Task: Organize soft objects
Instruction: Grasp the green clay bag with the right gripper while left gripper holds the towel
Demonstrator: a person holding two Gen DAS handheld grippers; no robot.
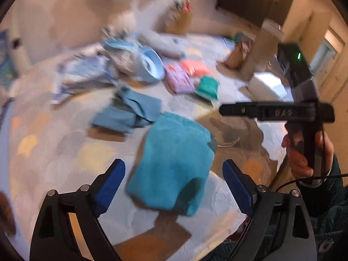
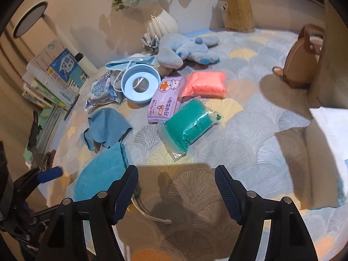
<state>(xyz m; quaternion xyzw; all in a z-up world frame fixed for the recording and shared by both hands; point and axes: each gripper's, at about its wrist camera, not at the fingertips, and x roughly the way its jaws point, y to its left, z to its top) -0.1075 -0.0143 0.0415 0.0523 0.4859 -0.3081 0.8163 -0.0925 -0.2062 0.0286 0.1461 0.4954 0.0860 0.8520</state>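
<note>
A folded turquoise towel (image 1: 171,163) lies on the patterned tablecloth just ahead of my left gripper (image 1: 174,187), which is open and empty, its jaws wide on either side of the towel's near end. The towel also shows in the right wrist view (image 2: 100,174). My right gripper (image 2: 176,191) is open and empty over bare cloth. A crumpled blue cloth (image 2: 106,128), a green packet (image 2: 189,124), a pink packet (image 2: 204,84), a purple wipes pack (image 2: 163,100) and a blue plush toy (image 2: 189,47) lie further back.
A blue round container (image 2: 140,84), face masks (image 2: 130,62), a white vase (image 2: 162,25), a pencil holder (image 2: 238,13), stacked books (image 2: 54,78) and a brown bag (image 2: 301,61) stand around. A white box (image 2: 328,156) sits at right.
</note>
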